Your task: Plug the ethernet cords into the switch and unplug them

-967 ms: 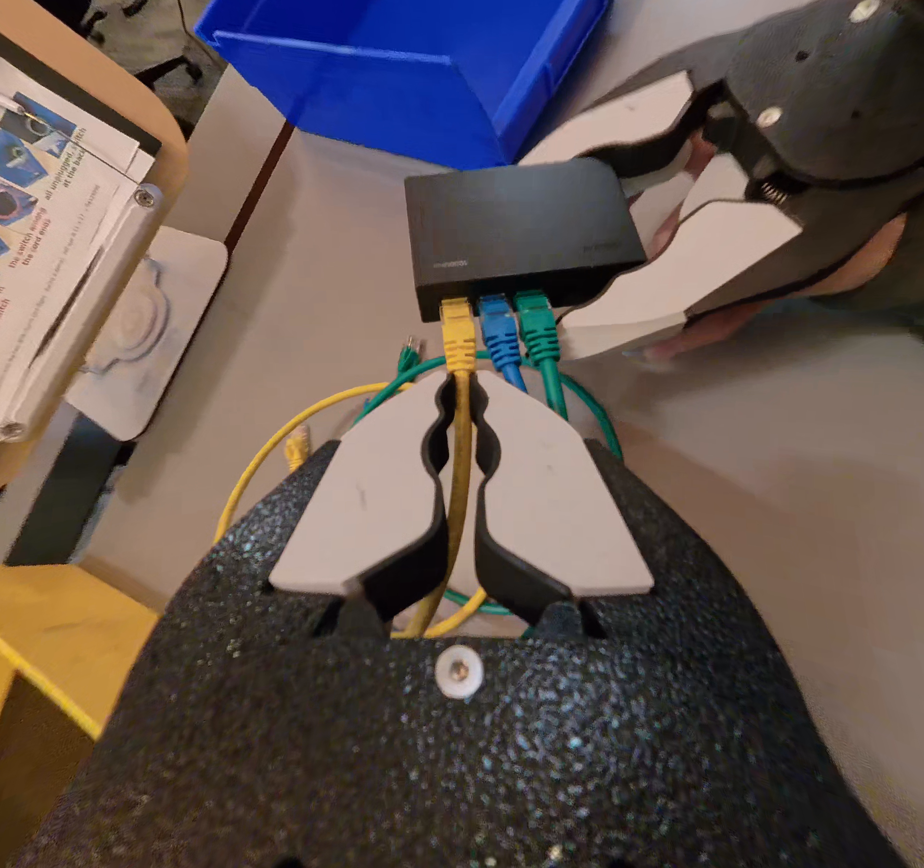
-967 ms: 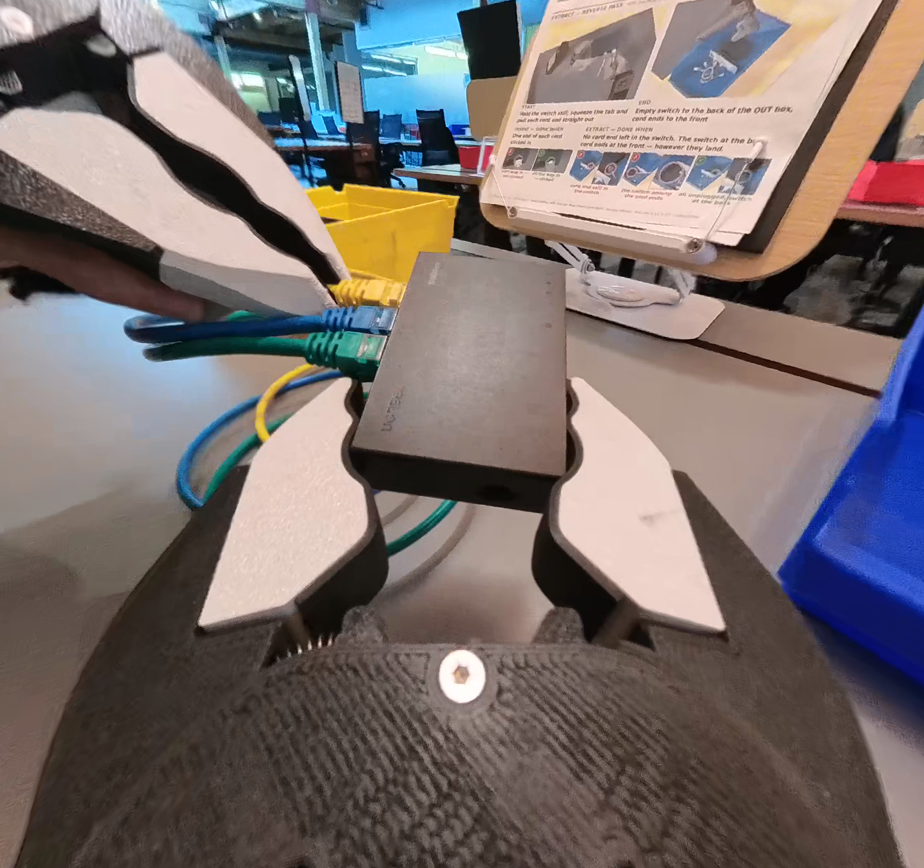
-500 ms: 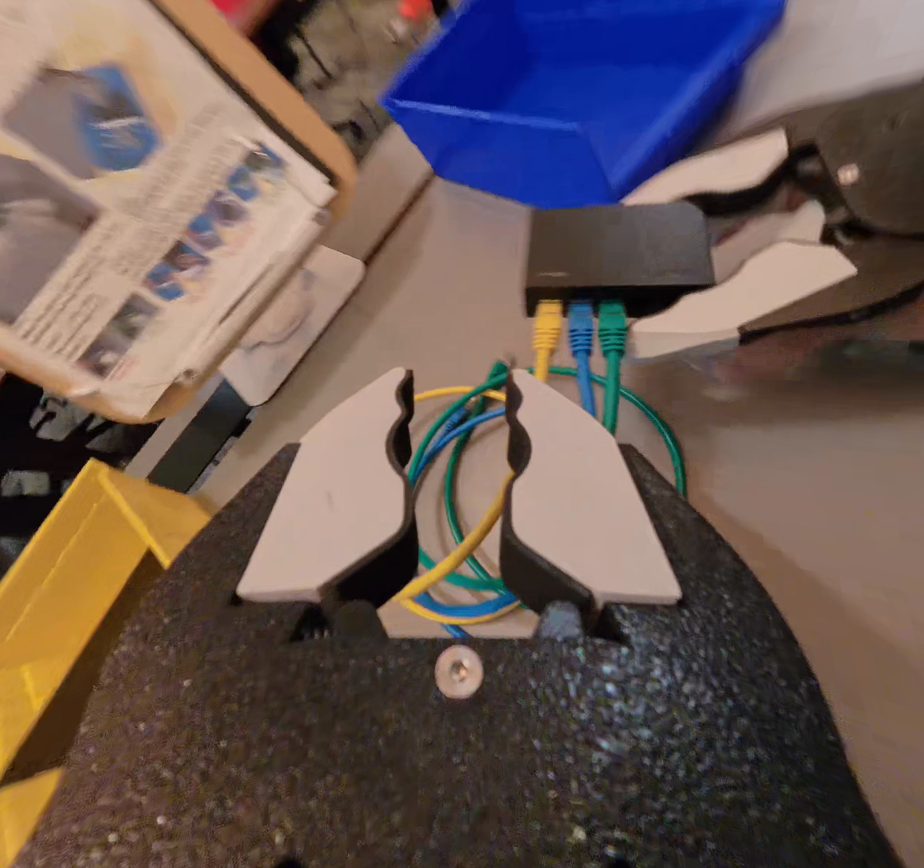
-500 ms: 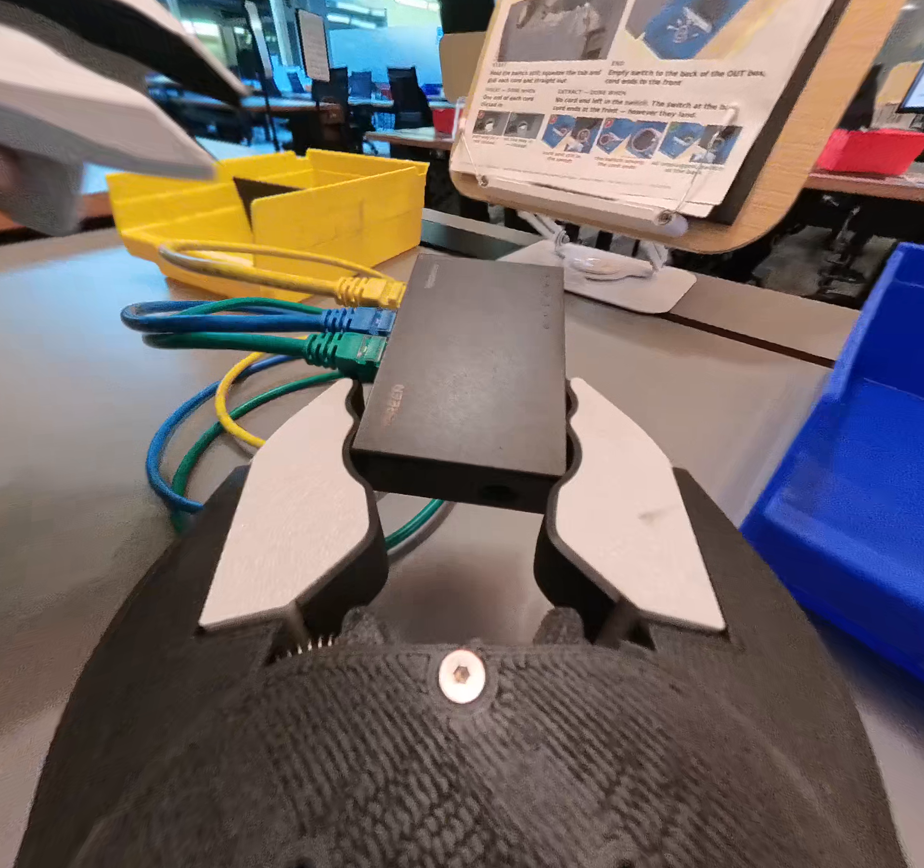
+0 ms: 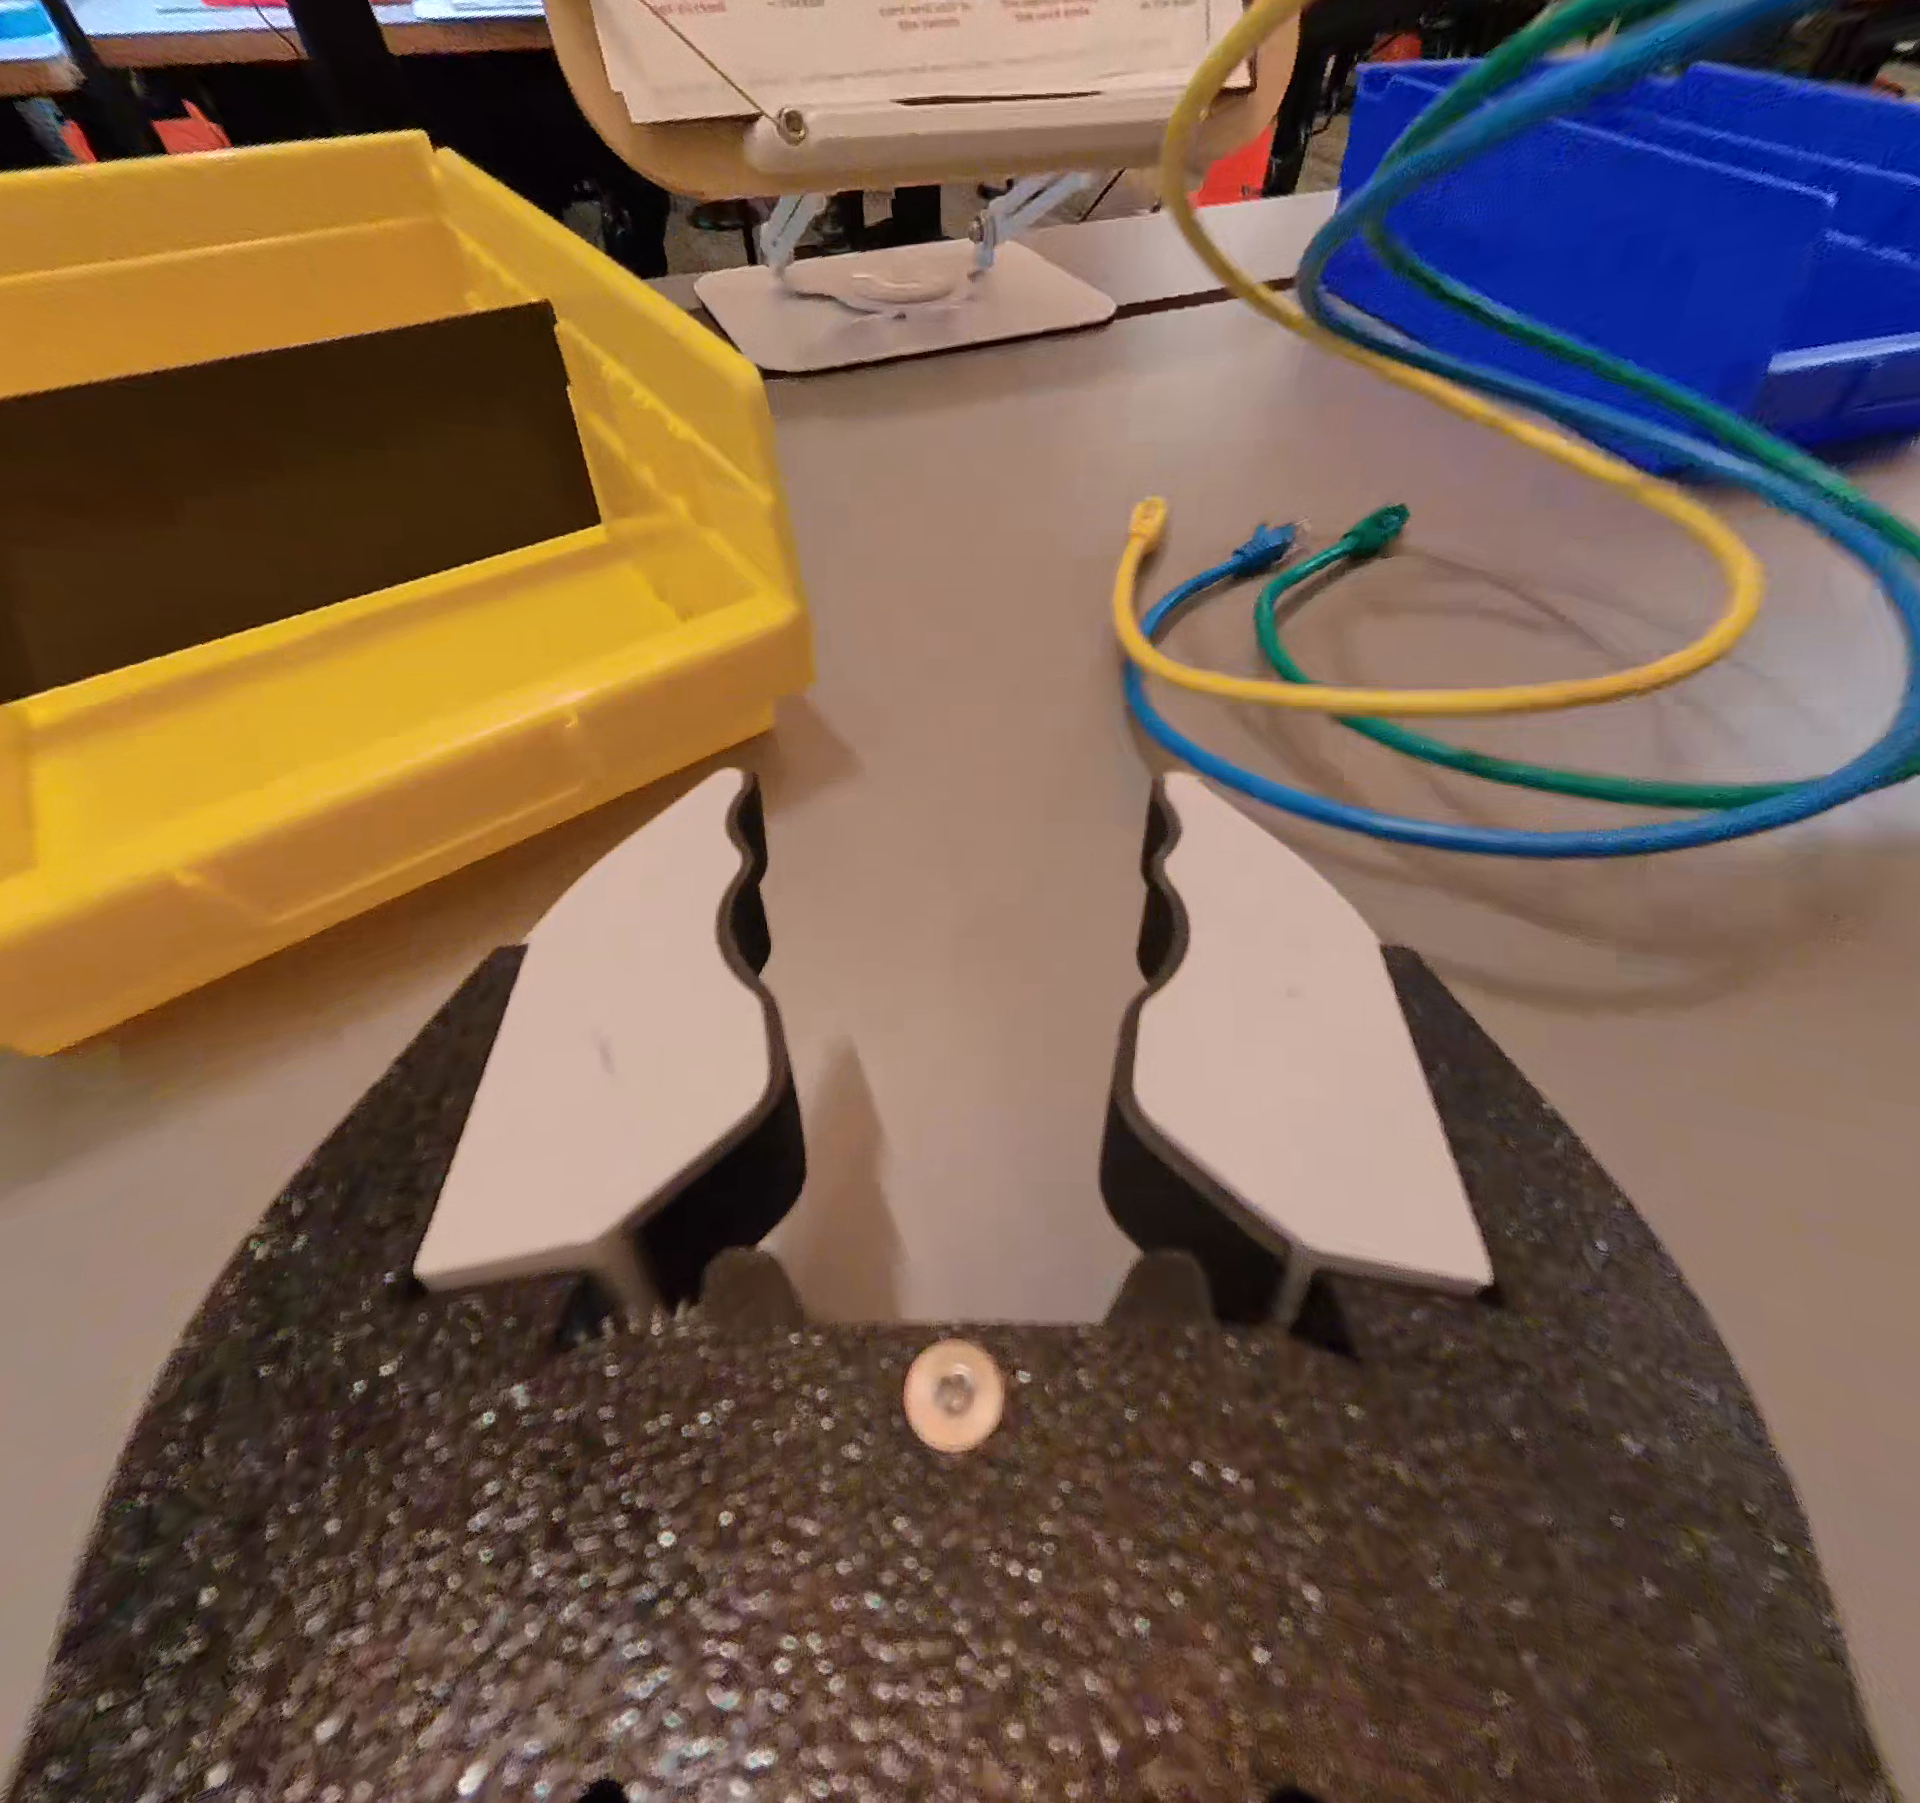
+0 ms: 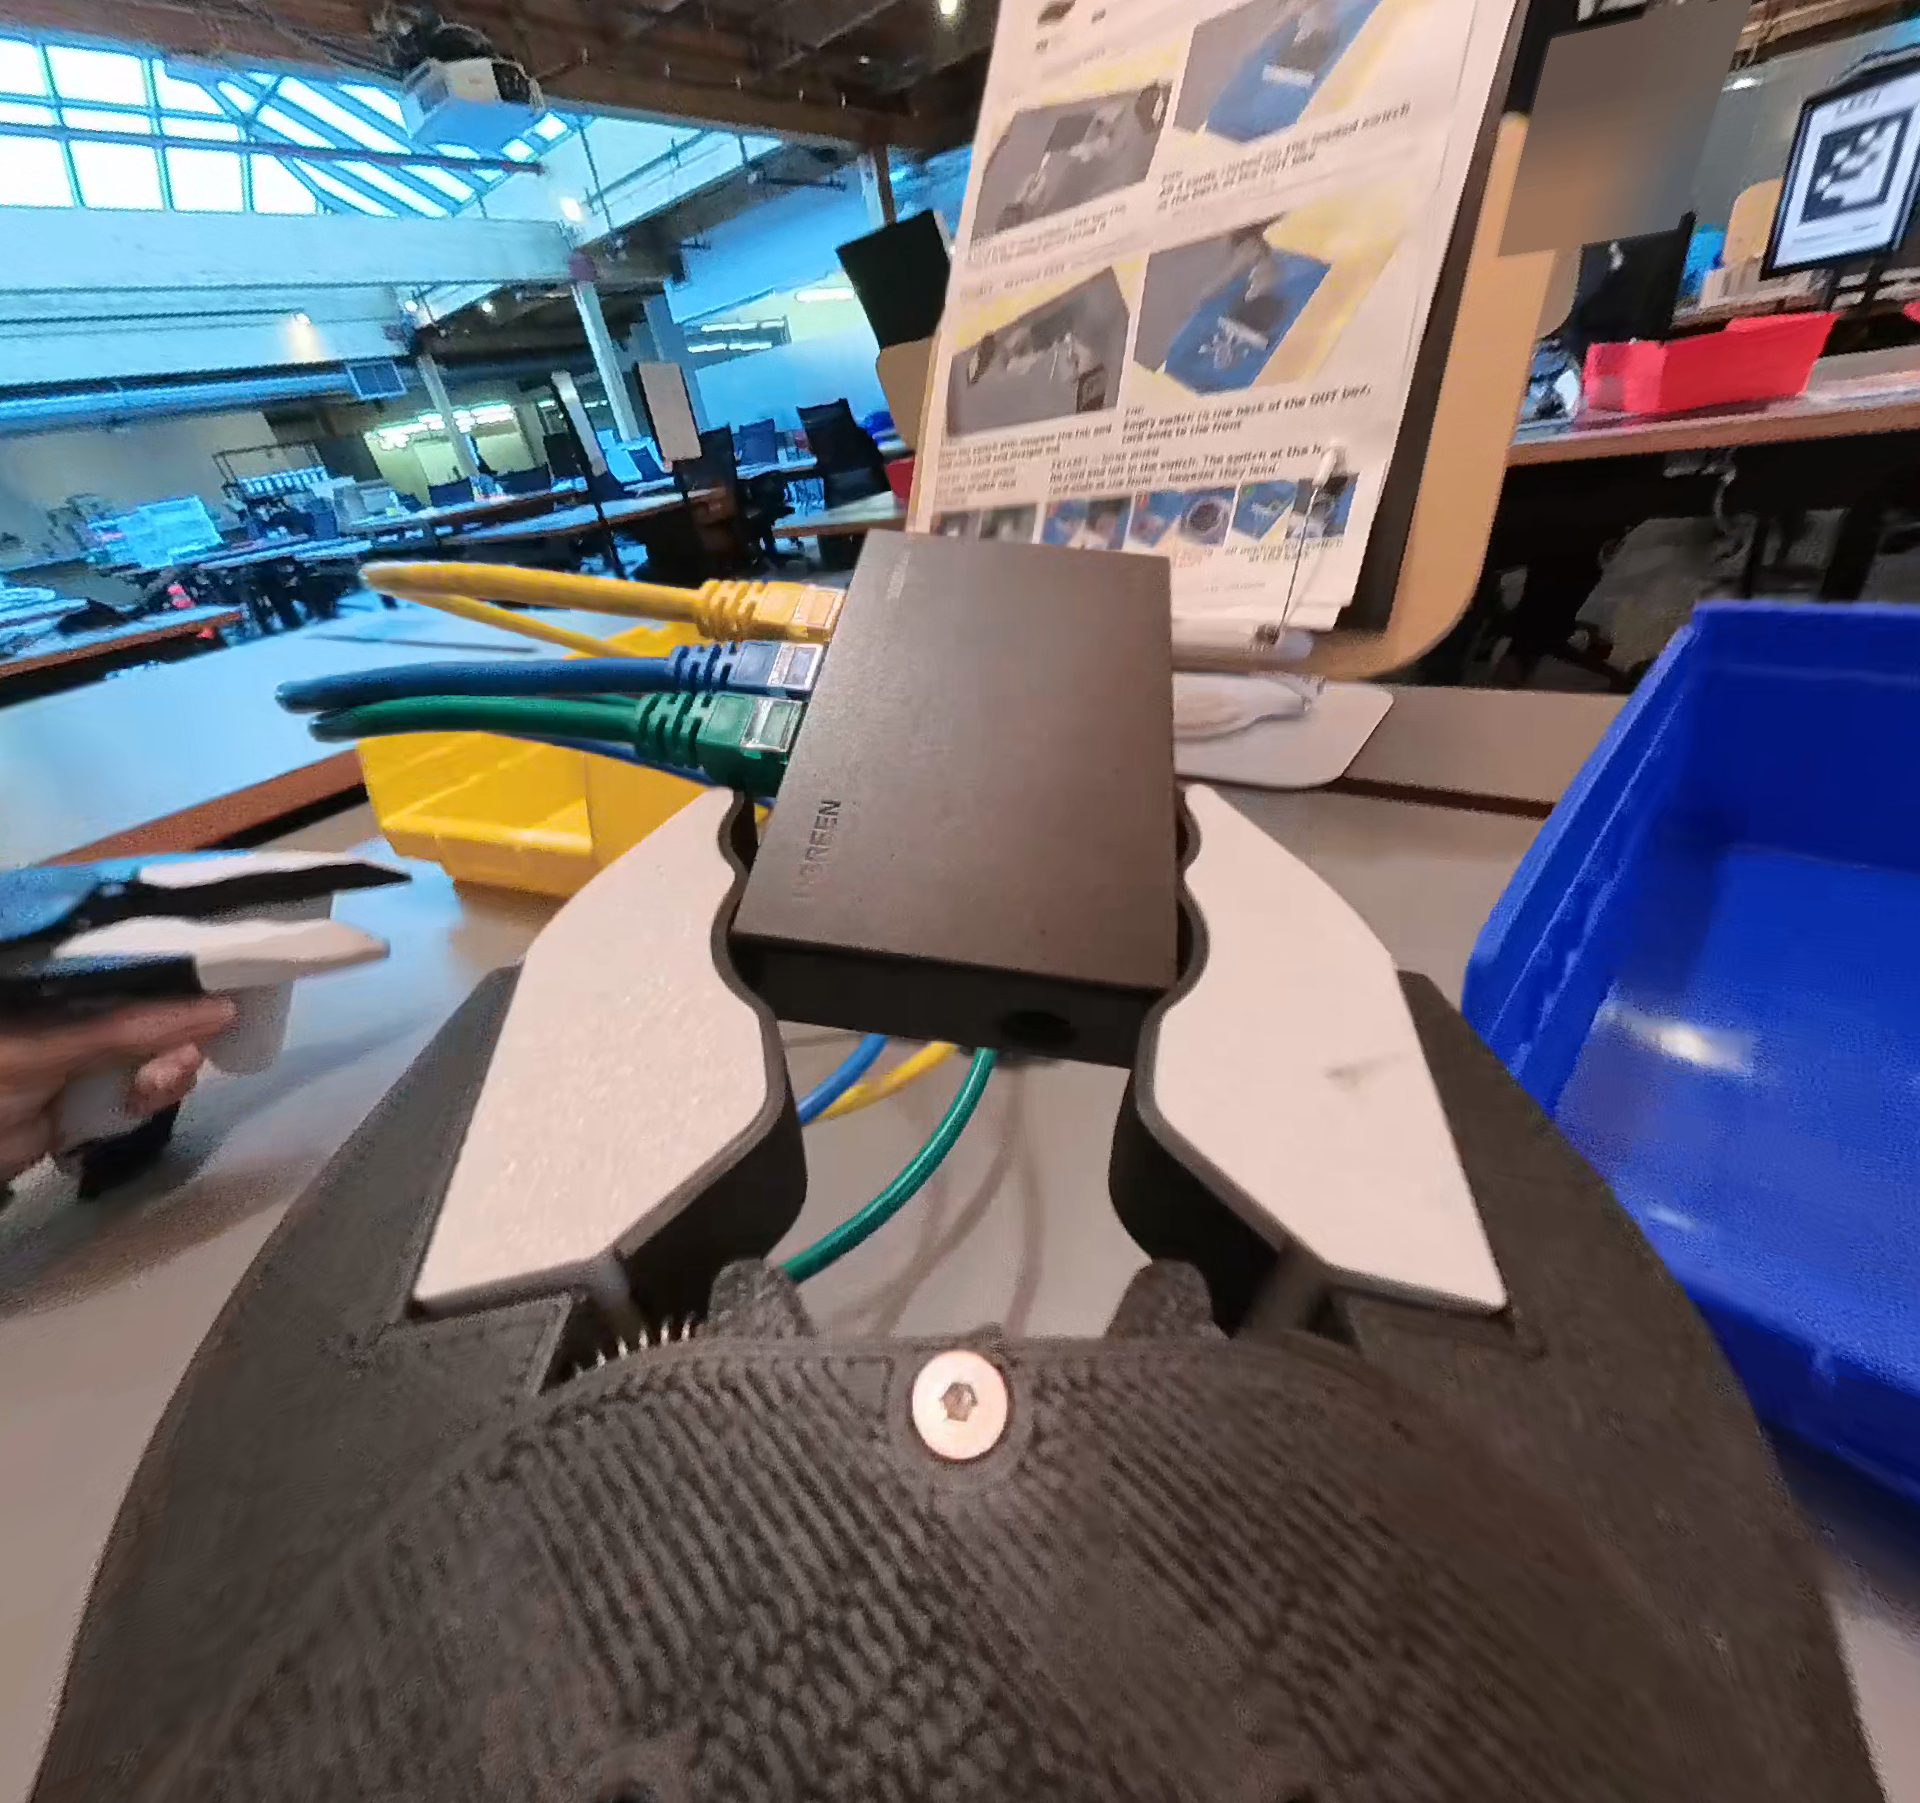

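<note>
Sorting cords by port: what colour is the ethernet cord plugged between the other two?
Blue cord, in the black switch; right wrist view shows it best.

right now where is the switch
In the right wrist view the black switch is clamped between the right gripper fingers, lifted off the table, left of the blue bin.

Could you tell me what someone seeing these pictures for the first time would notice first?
Most striking is the black switch, gripped in the right tongs and lifted off the table, with yellow, blue and green cords plugged into its left side. The left tongs hang open and empty over the grey table, between a yellow bin and the cords' loose ends.
</note>
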`<state>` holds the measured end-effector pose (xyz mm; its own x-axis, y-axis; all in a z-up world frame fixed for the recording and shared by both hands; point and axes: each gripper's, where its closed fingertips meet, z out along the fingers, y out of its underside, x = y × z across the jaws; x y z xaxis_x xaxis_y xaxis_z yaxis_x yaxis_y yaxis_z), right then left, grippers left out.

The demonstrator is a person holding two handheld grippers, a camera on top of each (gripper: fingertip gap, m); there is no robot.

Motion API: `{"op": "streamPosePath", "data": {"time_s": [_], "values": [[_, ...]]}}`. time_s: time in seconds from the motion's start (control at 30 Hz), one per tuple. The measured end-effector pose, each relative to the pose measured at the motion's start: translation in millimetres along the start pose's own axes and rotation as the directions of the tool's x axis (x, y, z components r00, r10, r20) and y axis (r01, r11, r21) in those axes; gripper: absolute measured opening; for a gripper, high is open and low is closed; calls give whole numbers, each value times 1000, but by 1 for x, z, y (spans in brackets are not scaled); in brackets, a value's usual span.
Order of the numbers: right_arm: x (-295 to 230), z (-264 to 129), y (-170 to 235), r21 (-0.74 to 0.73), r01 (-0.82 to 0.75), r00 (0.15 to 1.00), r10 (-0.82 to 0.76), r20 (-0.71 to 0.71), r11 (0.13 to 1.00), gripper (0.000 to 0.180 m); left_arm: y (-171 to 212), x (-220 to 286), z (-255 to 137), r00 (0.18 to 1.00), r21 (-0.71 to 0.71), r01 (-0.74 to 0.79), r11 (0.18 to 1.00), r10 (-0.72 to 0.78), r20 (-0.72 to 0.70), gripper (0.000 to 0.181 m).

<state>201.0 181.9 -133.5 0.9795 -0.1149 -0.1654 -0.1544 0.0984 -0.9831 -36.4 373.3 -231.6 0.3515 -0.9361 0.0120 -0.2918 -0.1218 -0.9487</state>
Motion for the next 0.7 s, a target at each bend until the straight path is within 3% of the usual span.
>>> {"op": "streamPosePath", "data": {"time_s": [0.17,0.33,0.57,0.7], "values": [[9,16,-61,14,70,997,-70,-17,997,75,7,7,6,997,-47,-73,996,72,-15,71],[21,26,-154,31,217,974,-214,-72,976,75,4,10,3,994,-21,-105,994,105,-13,72],[79,19,-304,18,417,870,-393,-298,909,75,3,9,2,997,-11,-62,998,61,-40,71],[137,4,-346,-66,456,773,-431,-466,888,75,2,8,0,998,1,-41,999,41,-49,70]]}}
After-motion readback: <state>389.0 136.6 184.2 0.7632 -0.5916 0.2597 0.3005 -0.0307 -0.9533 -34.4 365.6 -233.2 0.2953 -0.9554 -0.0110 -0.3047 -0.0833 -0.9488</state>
